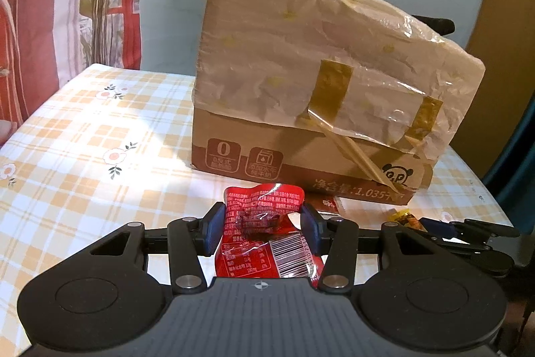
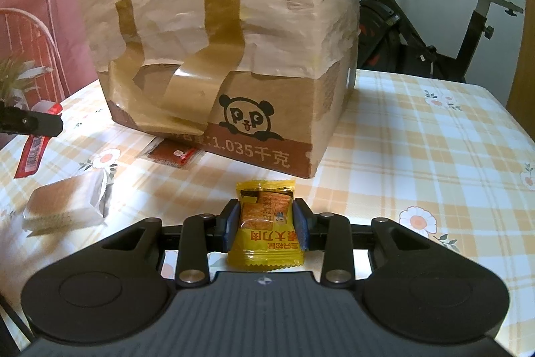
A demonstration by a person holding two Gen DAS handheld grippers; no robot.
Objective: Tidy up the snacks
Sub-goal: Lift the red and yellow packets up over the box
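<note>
Item 1: cardboard box (image 1: pixel 311 156), brown, printed with a panda face (image 2: pixel 246 119) and a net-weight line. Its upper part is wrapped in crumpled pale paper under clear film, fastened with strips of brown tape (image 2: pixel 222 19), some peeling loose. It stands on the table (image 1: pixel 83 129) at twelve o'clock from both grippers. No opening shows, so its contents cannot be told.

Item 2: red snack packet (image 1: pixel 264 233), glossy, with white print and a barcode. It sits between the blue pads of the left gripper (image 1: pixel 262 223), whose jaws are closed on its sides. The packet is just short of the box front.

Item 3: yellow snack packet (image 2: pixel 265 223), showing a picture of a square cracker. The right gripper (image 2: pixel 265 225) has its jaws closed on the packet's two edges, near the box's front corner.

Item 4: small brown sachet (image 2: pixel 174 153) with a panda mark, flat on the table against the box base, at eleven o'clock in the right wrist view.

Item 5: pale wrapped wafer-like snack (image 2: pixel 67 203), on the table at nine o'clock in the right wrist view.

Surface: orange-and-white checked tablecloth with flower print.
</note>
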